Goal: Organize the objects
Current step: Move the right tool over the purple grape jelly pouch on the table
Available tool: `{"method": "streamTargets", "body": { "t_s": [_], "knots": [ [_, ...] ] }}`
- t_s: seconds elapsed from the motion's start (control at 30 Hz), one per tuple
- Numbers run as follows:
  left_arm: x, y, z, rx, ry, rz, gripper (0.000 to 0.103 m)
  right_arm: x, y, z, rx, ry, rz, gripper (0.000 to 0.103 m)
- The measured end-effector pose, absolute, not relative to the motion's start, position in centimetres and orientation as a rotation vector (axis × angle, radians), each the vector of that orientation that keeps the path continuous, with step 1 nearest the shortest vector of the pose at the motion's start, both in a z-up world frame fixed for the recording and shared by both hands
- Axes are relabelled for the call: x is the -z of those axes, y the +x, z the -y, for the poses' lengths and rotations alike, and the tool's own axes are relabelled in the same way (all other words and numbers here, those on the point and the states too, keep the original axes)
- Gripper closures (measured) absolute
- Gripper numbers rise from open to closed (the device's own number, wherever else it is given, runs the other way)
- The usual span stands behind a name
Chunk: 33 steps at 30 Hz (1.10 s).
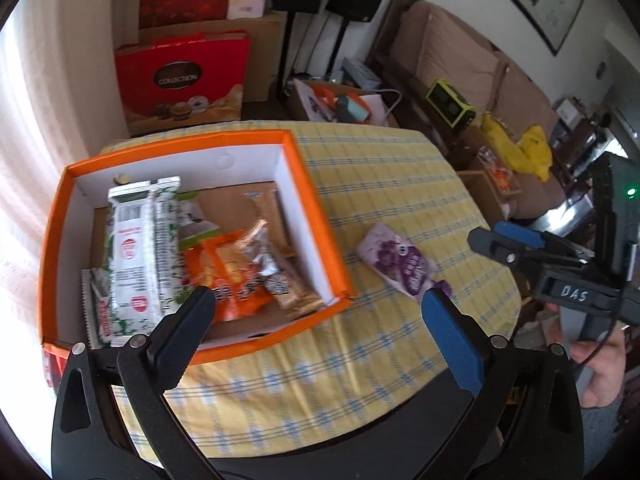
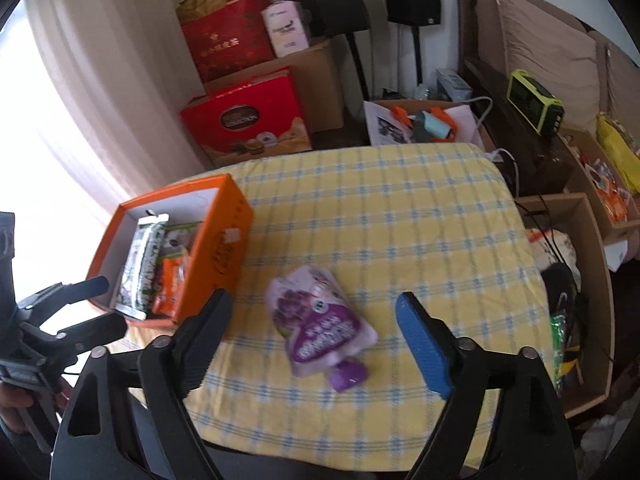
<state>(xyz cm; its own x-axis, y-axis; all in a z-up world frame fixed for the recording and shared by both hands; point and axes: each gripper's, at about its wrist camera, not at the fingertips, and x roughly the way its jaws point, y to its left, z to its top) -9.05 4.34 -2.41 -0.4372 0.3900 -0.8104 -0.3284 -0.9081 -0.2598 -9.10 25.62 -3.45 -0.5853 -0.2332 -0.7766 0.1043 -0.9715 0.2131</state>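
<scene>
An orange box (image 1: 316, 216) (image 2: 224, 236) sits on the left of the yellow checked table (image 1: 380, 184) (image 2: 400, 208). Inside it lie several snack packets, among them a long green-and-white packet (image 1: 140, 248) (image 2: 146, 258) and an orange packet (image 1: 228, 276) (image 2: 170, 282). A purple drink pouch (image 1: 400, 262) (image 2: 320, 320) with a purple cap lies flat on the cloth, right of the box. My left gripper (image 1: 318, 310) hangs open over the box's near right corner, nothing between its fingers. My right gripper (image 2: 314, 312) is open above the pouch, pads clear of it.
Red gift boxes (image 1: 184, 80) (image 2: 248, 120) and cardboard cartons stand behind the table. A sofa (image 1: 460, 52), a green radio (image 1: 450, 104) (image 2: 534, 102) and open cartons (image 2: 576, 280) crowd the right side. A hand (image 1: 600, 376) holds the right gripper.
</scene>
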Motion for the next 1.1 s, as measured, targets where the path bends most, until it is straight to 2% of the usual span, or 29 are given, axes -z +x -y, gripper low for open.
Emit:
{"method": "streamTargets", "body": {
  "t_s": [0.37,0.5,0.63,0.73,0.8,1.1],
  "knots": [
    [2.1,-8.3,-6.6,-2.394,-1.340,0.167,0.000,5.7,-7.4,-28.5,2.611,1.362,0.255,0.014],
    [2.6,-7.7,-8.0,-2.379,-1.330,0.174,0.003,6.6,-6.8,-28.4,2.589,1.368,0.256,0.019],
    [3.2,-7.3,-8.7,-2.363,-1.320,0.235,0.022,7.8,-6.2,-28.1,2.565,1.381,0.231,0.030],
    [3.5,-7.3,-9.4,-2.339,-1.328,0.256,0.025,8.5,-6.1,-28.2,2.553,1.390,0.248,0.041],
    [3.8,-7.2,-10.0,-2.330,-1.336,0.244,0.032,8.7,-6.1,-28.5,2.555,1.390,0.265,0.048],
    [5.7,-6.5,-12.0,-2.277,-1.362,0.217,0.044,8.9,-7.1,-30.5,2.565,1.385,0.389,0.056]
  ]
}}
